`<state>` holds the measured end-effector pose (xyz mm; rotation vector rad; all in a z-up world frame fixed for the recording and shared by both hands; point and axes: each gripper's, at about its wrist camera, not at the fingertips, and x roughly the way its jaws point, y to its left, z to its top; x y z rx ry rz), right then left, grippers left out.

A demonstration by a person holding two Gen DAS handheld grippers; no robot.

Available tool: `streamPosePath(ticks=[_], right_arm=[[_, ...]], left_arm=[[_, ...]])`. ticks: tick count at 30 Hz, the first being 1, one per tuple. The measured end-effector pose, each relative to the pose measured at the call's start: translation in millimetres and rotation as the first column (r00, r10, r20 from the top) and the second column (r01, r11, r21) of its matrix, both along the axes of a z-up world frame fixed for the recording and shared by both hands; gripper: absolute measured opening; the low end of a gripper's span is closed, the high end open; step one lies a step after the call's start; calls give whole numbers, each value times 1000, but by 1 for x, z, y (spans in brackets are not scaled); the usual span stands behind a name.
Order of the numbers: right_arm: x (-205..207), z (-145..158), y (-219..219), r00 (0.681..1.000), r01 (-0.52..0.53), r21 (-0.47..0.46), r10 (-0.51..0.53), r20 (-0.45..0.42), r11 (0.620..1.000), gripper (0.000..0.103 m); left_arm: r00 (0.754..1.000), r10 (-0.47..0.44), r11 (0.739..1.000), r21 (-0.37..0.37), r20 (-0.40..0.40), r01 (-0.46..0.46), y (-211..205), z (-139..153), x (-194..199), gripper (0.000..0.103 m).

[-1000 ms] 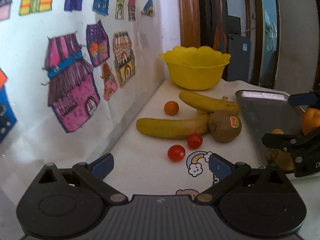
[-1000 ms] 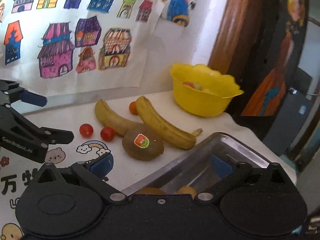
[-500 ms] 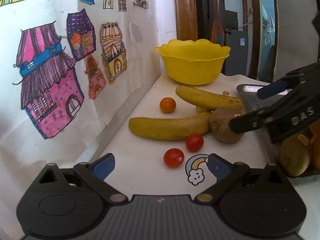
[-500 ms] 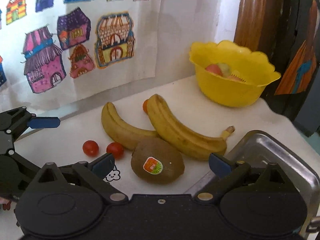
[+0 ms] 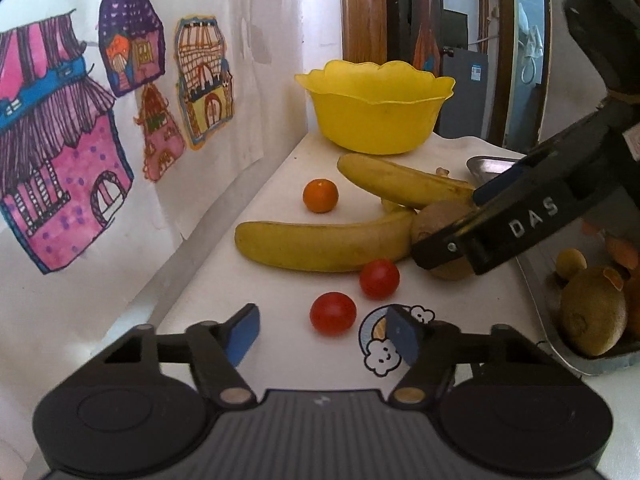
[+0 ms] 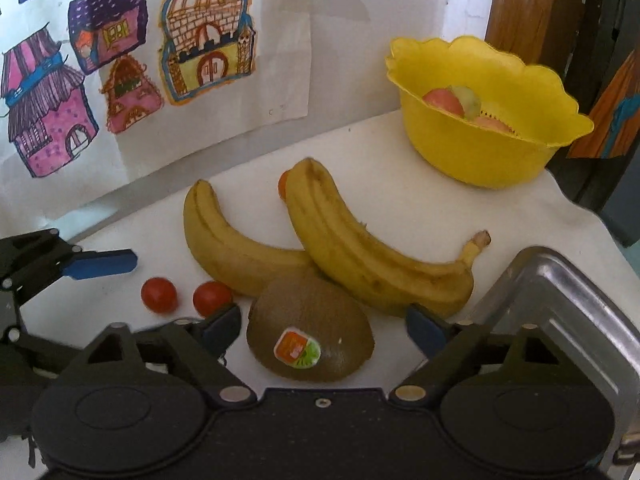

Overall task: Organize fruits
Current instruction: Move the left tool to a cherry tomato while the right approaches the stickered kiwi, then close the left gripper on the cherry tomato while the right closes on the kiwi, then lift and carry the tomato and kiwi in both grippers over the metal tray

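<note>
The right gripper [image 6: 322, 326] hangs low over the bench [image 6: 400, 216] with its fingers [image 6: 224, 326] spread wide to either side of the kiwi [image 6: 310, 332]; the kiwi lies between the two blue pads, close to both, though whether either pad touches its skin cannot be made out; a sticker faces up on its near side. Just behind the kiwi lie two bananas [image 6: 360, 248], their near ends meeting beside it; a small orange fruit [image 6: 283, 186] peeks out behind the tip of the right-hand banana. Two cherry tomatoes [image 6: 159, 294] sit to the left of the kiwi, one of them just beside the left pad. The metal tray [image 6: 560, 296] stands at the right, its corner next to the right finger; in the left wrist view it holds another kiwi [image 5: 592, 316] and some orange pieces. The yellow bowl [image 6: 480, 152] stands at the far end of the bench with pinkish fruit inside.

The left gripper [image 5: 322, 334] hovers near the bench edge, its fingers apart and holding nothing; the nearer tomato [image 5: 333, 313] lies just ahead of the gap between them, and a rainbow sticker [image 5: 380, 344] on the bench shows beside the right pad. Drawings of houses [image 5: 56, 148] hang on the wall along the left.
</note>
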<state>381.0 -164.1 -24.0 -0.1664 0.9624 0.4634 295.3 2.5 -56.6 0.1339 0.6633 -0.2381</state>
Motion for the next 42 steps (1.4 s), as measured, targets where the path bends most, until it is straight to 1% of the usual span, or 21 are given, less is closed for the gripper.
streamPosePath(ticks=[2,4,6,7,8,9,11,14,21,30,33,37,42], right_arm=[[1,-4,0,1000,7,14,-7,-20,1000,83],[2,-6,2,1000,6,2,-6,-15,1000,83],[5,-10,3,1000,10,1,-10,-19,1000,80],[5,-12,3,1000,10,10,-9,-27,1000,75],[6,-12,3,1000,11,21,-11,-29,1000,72],[5,-12,4,1000,16,18,-16,-25,1000,72],[3,-11,7,1000,7,0,-7,-10,1000,71],[-1,-11,10,1000,-2,-2,2,-3,1000,71],[-23,-8,16,998,-38,1,38,54,999,71],[-62,4,18,988,-91,26,86,130,996,70],[-70,3,22,983,-97,4,95,159,995,70],[-76,3,23,980,-105,1,104,169,994,70],[-70,1,26,981,-94,5,92,169,996,71]], left_arm=[[1000,0,1000,-8,-7,0,0,-1,2,65],[1000,0,1000,-14,-15,0,0,-3,4,63],[1000,-4,1000,-20,-13,4,0,-3,6,56],[1000,-5,1000,-20,-12,5,-1,-3,6,54],[1000,-6,1000,-19,-12,6,-1,-3,7,51],[1000,-8,1000,-19,-12,8,-1,-3,7,46],[1000,-12,1000,-22,-12,11,-2,-3,7,38],[1000,-19,1000,-25,-11,19,-3,-3,7,27],[999,-16,999,-46,-31,15,0,1,2,26],[999,16,998,-64,-34,-18,9,10,-21,26],[999,21,997,-68,-42,-24,11,9,-28,26],[998,30,997,-69,-54,-34,14,7,-37,26],[997,30,997,-72,-64,-35,16,7,-41,26]])
